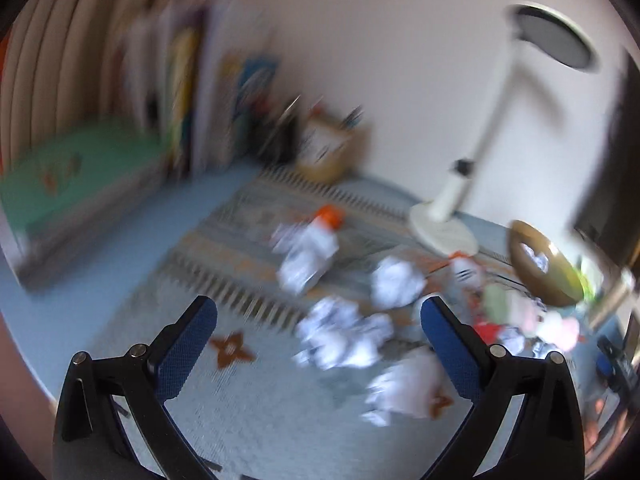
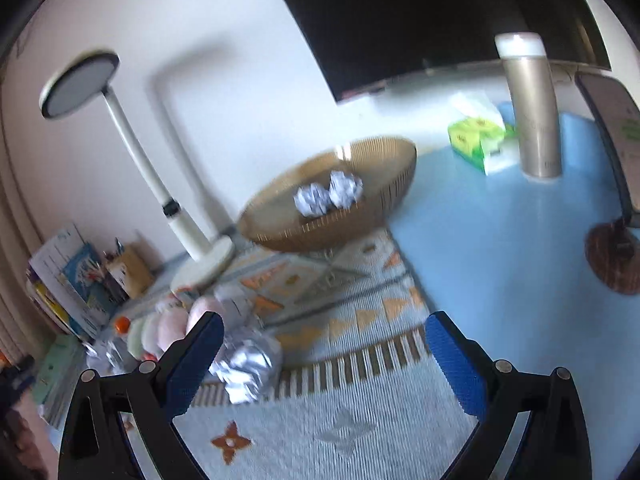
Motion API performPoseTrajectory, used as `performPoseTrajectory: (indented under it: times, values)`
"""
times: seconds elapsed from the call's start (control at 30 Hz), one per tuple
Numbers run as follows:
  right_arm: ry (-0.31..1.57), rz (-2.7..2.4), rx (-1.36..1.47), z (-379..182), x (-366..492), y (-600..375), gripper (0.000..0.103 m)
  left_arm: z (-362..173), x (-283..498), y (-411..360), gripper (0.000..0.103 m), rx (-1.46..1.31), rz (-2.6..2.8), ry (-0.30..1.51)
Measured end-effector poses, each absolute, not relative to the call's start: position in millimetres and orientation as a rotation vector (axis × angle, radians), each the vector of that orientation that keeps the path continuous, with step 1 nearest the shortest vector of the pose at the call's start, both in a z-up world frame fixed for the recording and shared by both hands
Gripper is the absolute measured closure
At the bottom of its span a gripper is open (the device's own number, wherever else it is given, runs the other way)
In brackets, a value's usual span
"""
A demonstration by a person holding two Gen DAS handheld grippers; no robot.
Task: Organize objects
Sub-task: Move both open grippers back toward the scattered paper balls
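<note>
Both views are motion-blurred. Several crumpled paper balls lie on a patterned mat. My left gripper is open and empty, held above the mat with paper balls between and beyond its blue pads. A brown wicker bowl stands at the right; in the right wrist view the bowl holds two paper balls. My right gripper is open and empty above the mat, with a crumpled ball just right of its left finger.
A white desk lamp stands behind the mat. Books and a pen holder stand at the back left, next to a green box. A gold bottle, a tissue pack and a dark monitor are at the right.
</note>
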State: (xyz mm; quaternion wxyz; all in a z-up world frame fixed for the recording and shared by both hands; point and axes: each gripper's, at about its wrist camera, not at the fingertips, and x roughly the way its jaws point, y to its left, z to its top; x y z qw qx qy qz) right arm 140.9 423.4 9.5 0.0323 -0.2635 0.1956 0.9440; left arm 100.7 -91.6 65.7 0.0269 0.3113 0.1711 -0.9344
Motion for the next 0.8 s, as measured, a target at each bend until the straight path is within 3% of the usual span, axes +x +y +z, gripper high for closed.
performPoseTrajectory:
  times: [0.1, 0.17, 0.43, 0.5, 0.6, 0.8]
  values:
    - [0.538, 2.892, -0.883, 6, 129, 417, 0.0, 28, 85, -116, 0.002, 1.005, -2.822, 0.685]
    - [0.529, 2.881, -0.918, 2, 126, 416, 0.0, 15, 79, -120, 0.002, 1.029, -2.796, 0.667]
    - [0.509, 2.909, -0.928, 3, 126, 413, 0.0, 8, 77, -128, 0.002, 1.111, -2.871, 0.807]
    - [0.46, 3.004, -0.912, 12, 135, 396, 0.0, 9, 73, -125, 0.002, 1.167, -2.916, 0.81]
    - [0.459, 3.233, -1.019, 30, 146, 339, 0.0, 12, 63, -106, 0.002, 1.286, -3.008, 0.675]
    - [0.01, 3.416, -1.626, 25, 127, 161, 0.0, 6, 34, -82, 0.002, 1.482, -3.048, 0.553]
